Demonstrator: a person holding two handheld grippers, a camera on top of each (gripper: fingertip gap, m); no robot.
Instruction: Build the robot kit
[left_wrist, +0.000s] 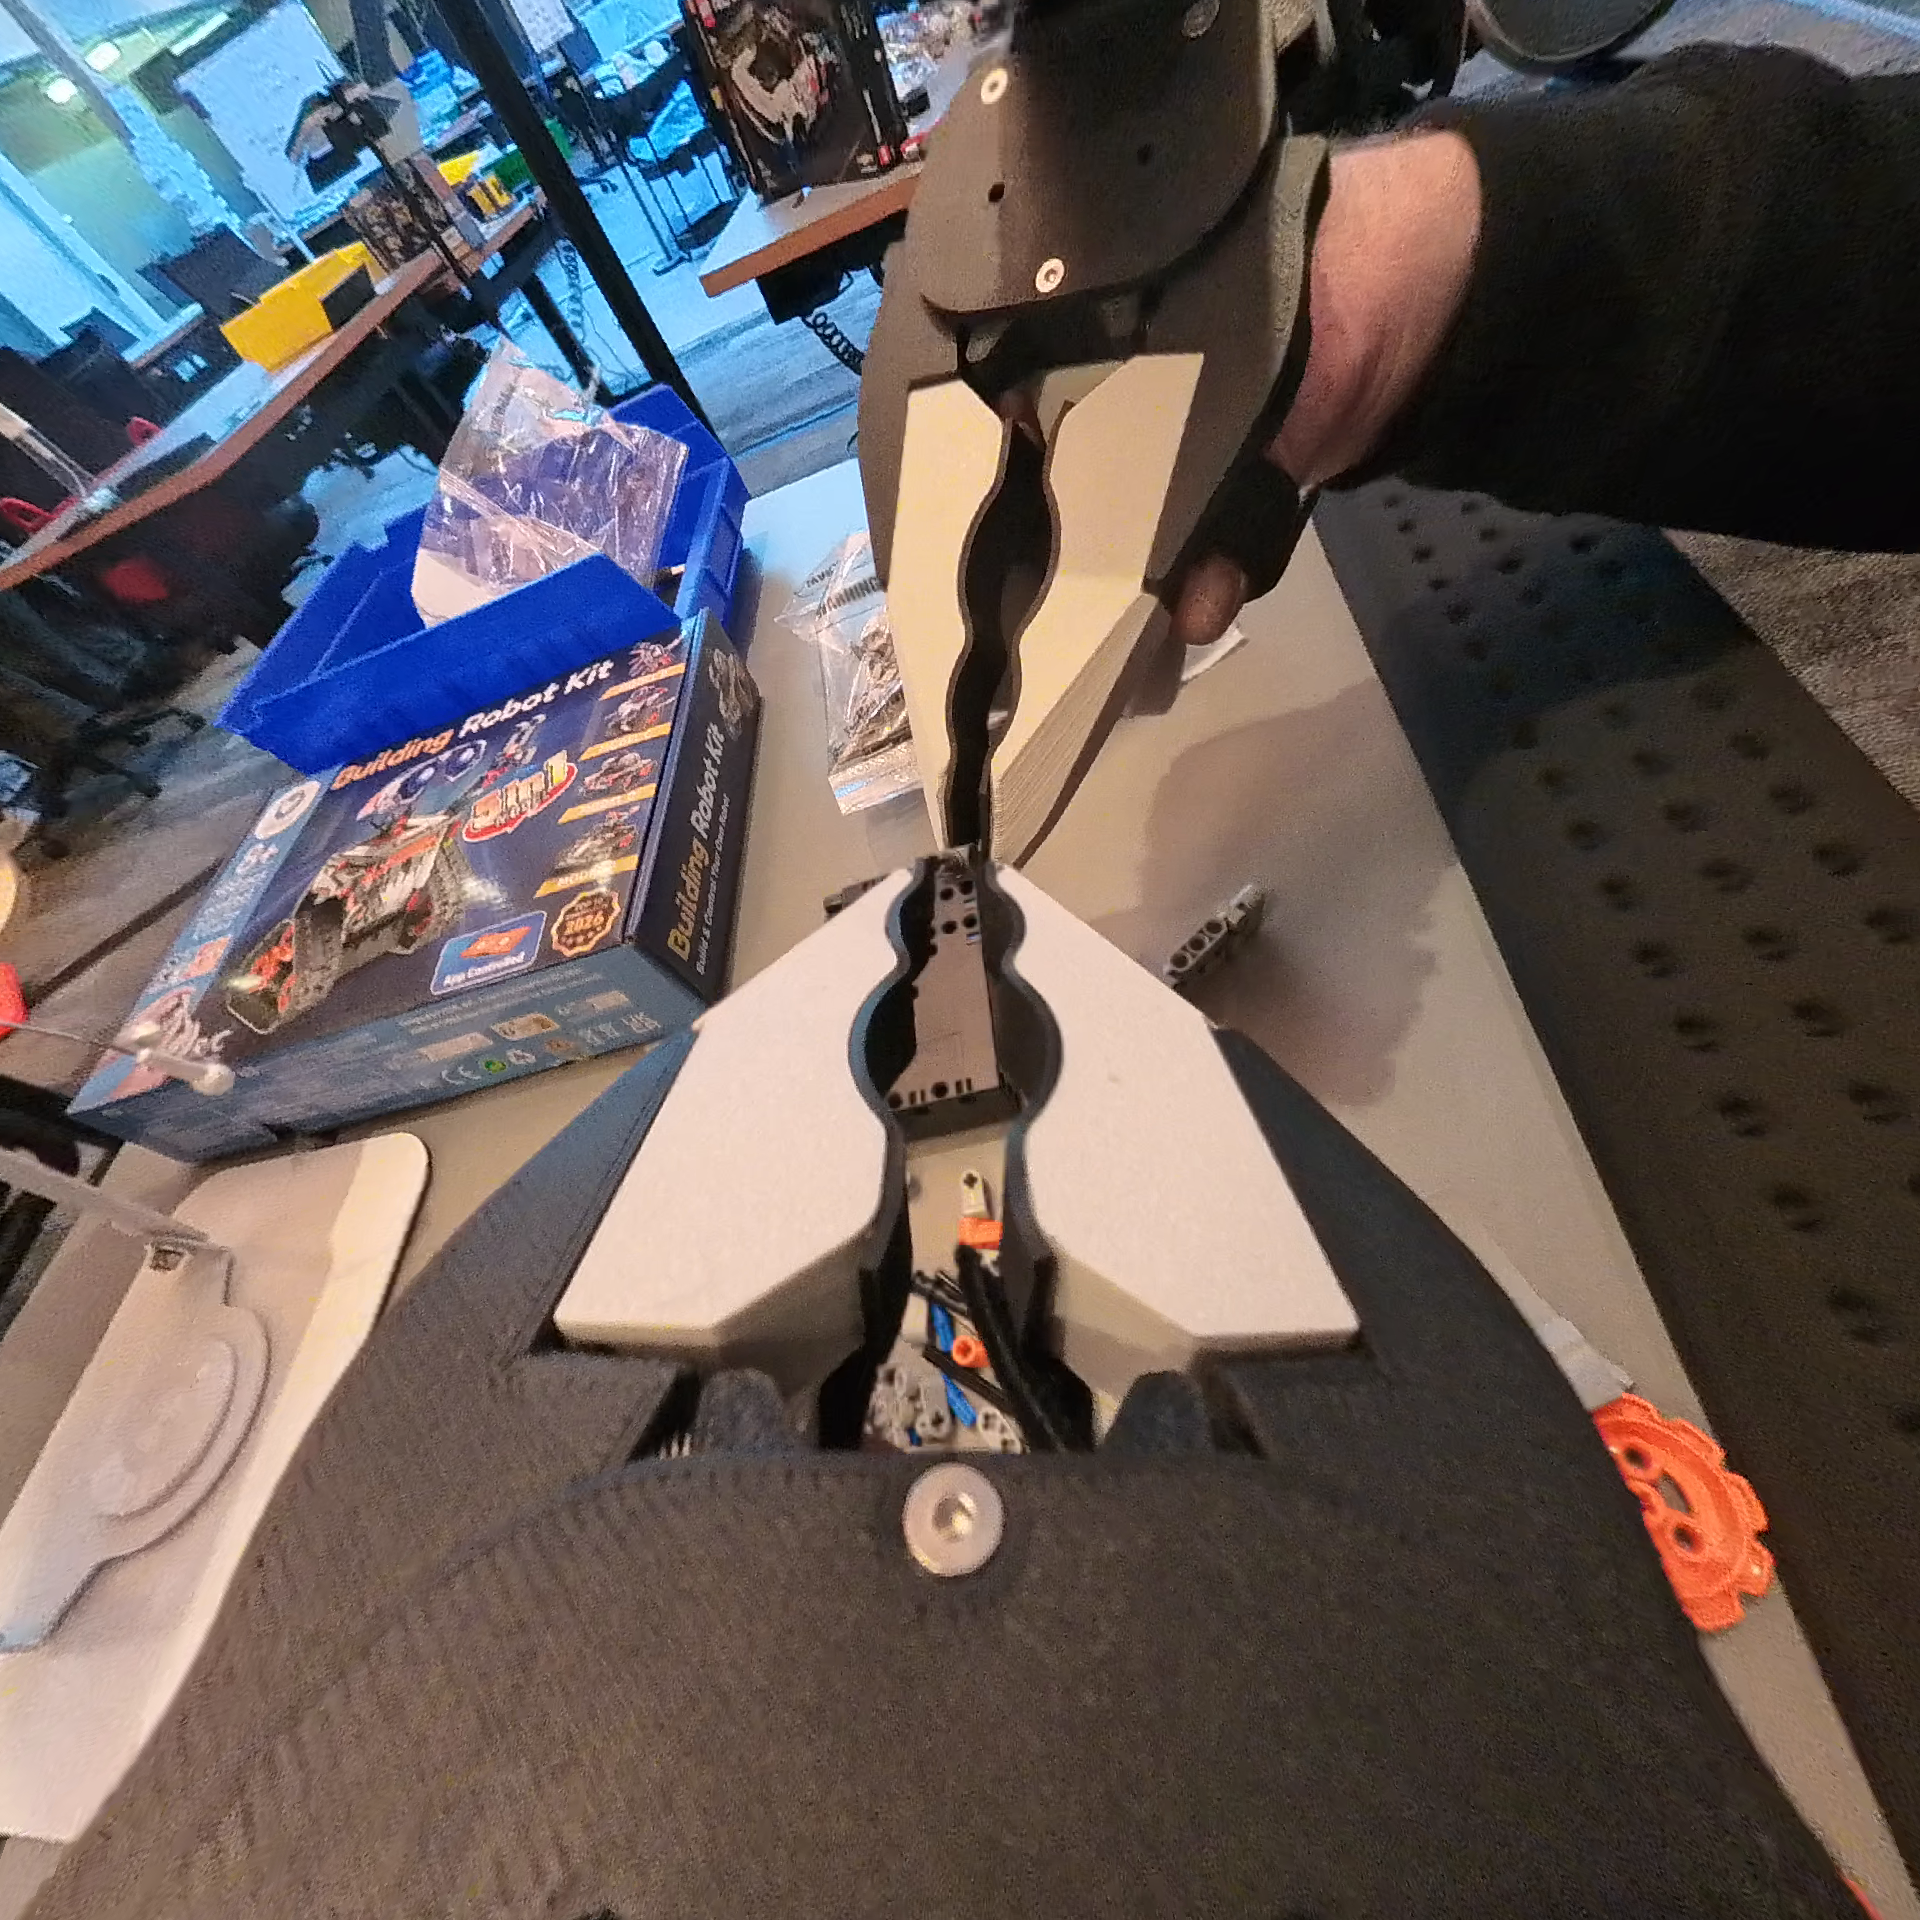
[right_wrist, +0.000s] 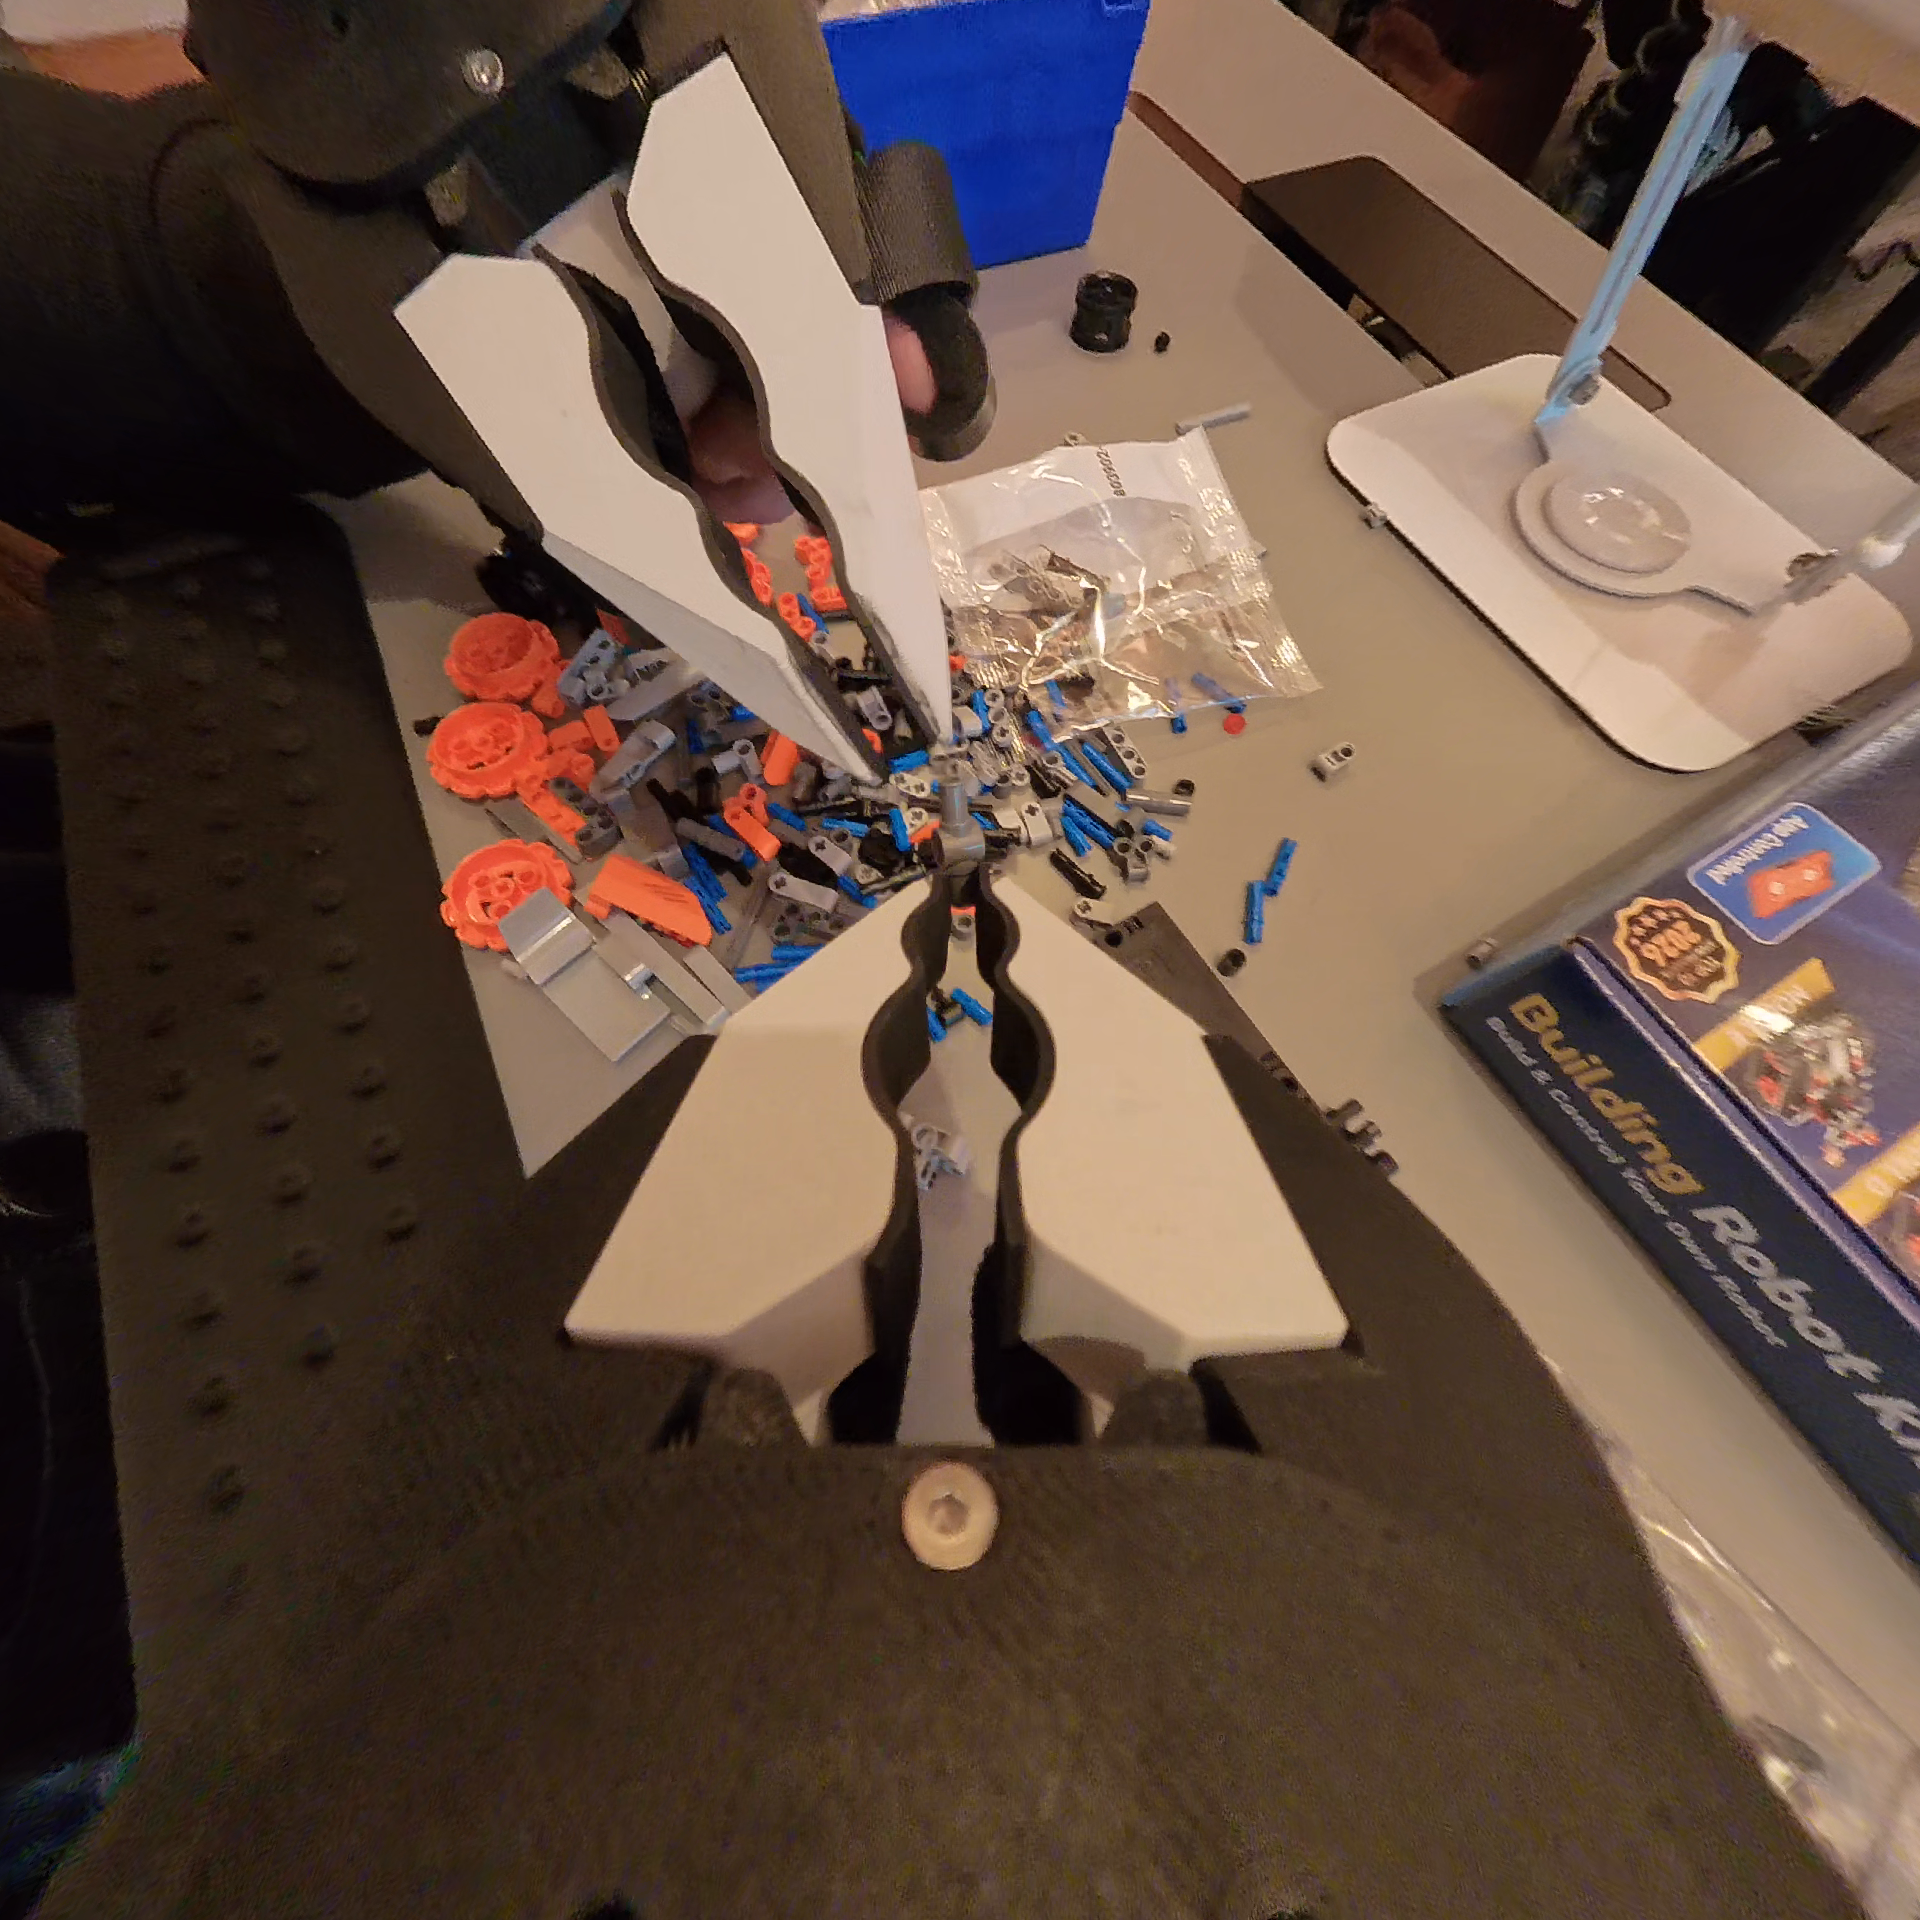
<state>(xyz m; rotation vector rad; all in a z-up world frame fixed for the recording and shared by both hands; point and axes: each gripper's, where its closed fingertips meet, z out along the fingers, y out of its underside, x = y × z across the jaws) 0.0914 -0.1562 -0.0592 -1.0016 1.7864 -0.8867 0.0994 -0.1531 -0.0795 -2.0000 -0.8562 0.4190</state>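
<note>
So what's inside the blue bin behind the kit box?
The blue bin holds a crumpled clear plastic bag. Anything beneath the bag is hidden by the bin's front wall.

Parts pile (right_wrist: 831, 800) (dense) below claws

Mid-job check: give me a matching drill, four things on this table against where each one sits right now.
1 black block
2 orange gears
3 clear bag
4 blue bin

a beside the dark mat
b far table edge
c clamped in the left tool
d just beyond the parts pile

Pairs: 1-c, 2-a, 3-d, 4-b
</note>
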